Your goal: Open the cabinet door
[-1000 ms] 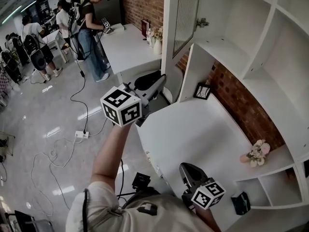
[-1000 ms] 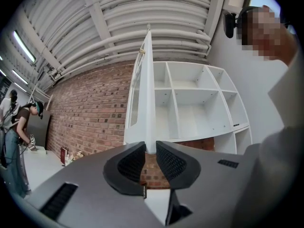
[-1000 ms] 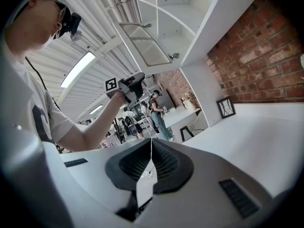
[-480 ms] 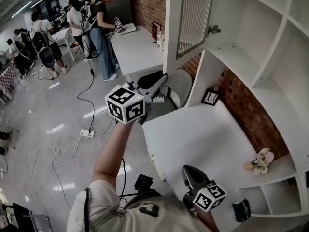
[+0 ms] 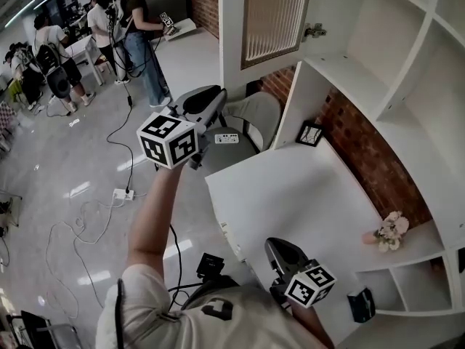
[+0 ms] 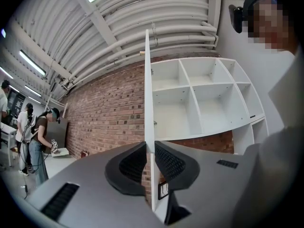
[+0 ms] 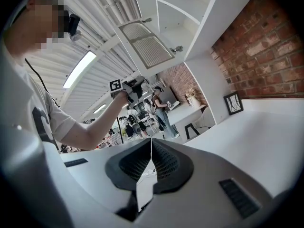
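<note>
The cabinet door hangs open at the top of the head view. It stands out from the cabinet on its hinge, its slatted panel turned broadly toward me. A second ago that panel was a narrow sliver seen almost edge-on, so the door has swung wider since then.

My left gripper is on the door's free lower corner. In the left gripper view the door's thin white edge runs straight up between my pads, and the jaws are closing on it with only a narrow gap left. That gripper and its marker cube now sit further left and higher in the head view than a second ago, having gone round with the door.

My right gripper has kept its place over the near edge of the white desk. Its jaws are together with nothing between them, as the right gripper view shows.

Below the door a grey chair now shows more fully. A small picture frame leans at the back of the desk, and flowers sit by the brick wall. People stand well apart across the room.
</note>
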